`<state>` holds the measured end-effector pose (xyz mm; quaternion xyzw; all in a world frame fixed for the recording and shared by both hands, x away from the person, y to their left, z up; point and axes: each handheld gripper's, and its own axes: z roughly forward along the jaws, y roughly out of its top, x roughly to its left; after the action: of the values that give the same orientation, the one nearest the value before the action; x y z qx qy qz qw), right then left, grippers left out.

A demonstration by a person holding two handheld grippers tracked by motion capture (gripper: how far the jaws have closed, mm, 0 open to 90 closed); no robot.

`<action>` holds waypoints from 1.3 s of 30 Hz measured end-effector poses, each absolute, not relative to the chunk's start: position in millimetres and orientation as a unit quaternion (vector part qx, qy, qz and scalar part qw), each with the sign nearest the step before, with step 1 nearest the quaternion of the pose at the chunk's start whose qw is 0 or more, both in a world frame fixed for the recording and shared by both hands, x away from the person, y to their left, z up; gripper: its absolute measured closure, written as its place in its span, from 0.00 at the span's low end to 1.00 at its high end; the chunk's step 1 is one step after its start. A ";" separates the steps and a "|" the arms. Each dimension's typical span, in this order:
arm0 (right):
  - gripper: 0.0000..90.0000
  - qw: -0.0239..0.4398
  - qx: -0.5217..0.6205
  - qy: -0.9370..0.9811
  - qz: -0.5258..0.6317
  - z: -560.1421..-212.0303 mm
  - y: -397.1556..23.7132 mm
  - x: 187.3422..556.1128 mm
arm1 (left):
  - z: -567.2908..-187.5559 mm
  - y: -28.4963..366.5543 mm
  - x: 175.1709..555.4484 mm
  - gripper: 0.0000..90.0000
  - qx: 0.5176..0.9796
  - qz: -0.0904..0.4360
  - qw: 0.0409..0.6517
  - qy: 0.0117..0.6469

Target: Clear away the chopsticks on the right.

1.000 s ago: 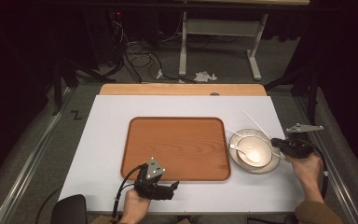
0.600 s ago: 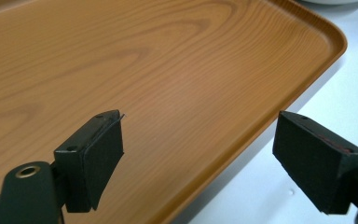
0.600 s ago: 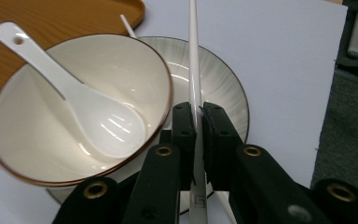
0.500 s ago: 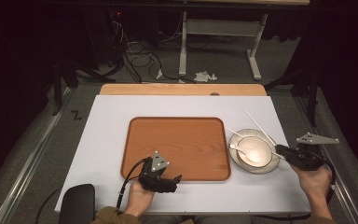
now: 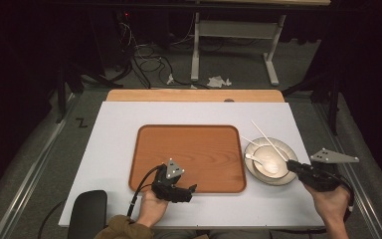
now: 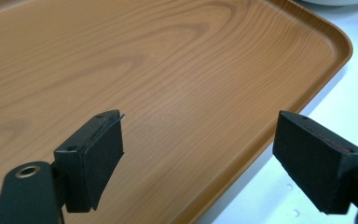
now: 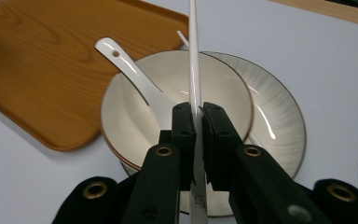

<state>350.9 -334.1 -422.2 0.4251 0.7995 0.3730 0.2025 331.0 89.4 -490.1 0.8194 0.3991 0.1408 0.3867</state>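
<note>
Since earlier frame, right gripper [image 5: 292, 166] drawn back toward table's right edge, chopstick [image 5: 268, 141] clamped.

High view: left gripper [image 5: 191, 190] held at tray [image 5: 189, 133] near edge; bowl [image 5: 263, 168] on plate [image 5: 289, 177], spoon [image 5: 254, 159] inside.

Left gripper view: jaws wide apart, nothing held, over tray [image 6: 177, 70].

Right gripper view: chopstick [image 7: 194, 60] pinched tight above bowl [image 7: 223, 84]. Steady level lift advised, spoon [image 7: 135, 79] avoided.

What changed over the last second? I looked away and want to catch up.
The right hand-held gripper, shut on a chopstick, drew back from over the bowl toward the table's right edge. The left hand-held gripper barely shifted, open over the tray's near rim. Tray, bowl, plate and spoon stayed put.
</note>
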 end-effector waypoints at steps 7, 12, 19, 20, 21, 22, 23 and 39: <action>0.94 0.187 0.397 0.815 0.377 -417.7 -303.4 346.3 | -489.5 89.7 329.8 0.18 0.820 0.140 0.391 0.394; 0.94 0.177 0.379 0.828 0.375 -416.5 -282.5 342.5 | -488.7 90.7 329.2 0.18 0.820 0.140 0.393 0.392; 0.94 0.162 0.362 0.842 0.366 -421.1 -257.1 340.5 | -487.1 92.3 327.6 0.18 0.819 0.142 0.396 0.390; 0.94 0.158 0.359 0.844 0.365 -422.4 -253.0 340.6 | -487.2 92.1 327.6 0.18 0.819 0.142 0.396 0.390; 0.94 0.158 0.357 0.849 0.357 -425.8 -244.0 340.8 | -487.5 91.9 327.5 0.18 0.821 0.142 0.395 0.388; 0.94 0.158 0.357 0.849 0.357 -425.8 -244.0 340.8 | -487.7 91.5 327.2 0.18 0.821 0.142 0.394 0.387; 0.94 0.155 0.357 0.850 0.355 -428.2 -239.5 341.6 | -487.7 91.2 326.9 0.18 0.822 0.143 0.393 0.387; 0.94 0.146 0.363 0.877 0.280 -467.7 -190.1 363.0 | -487.9 90.8 324.9 0.18 0.825 0.144 0.391 0.381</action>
<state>363.0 -190.1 -467.7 0.3628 0.8767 0.2800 0.1463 324.9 90.8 -487.9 0.8253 0.3807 0.1440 0.3913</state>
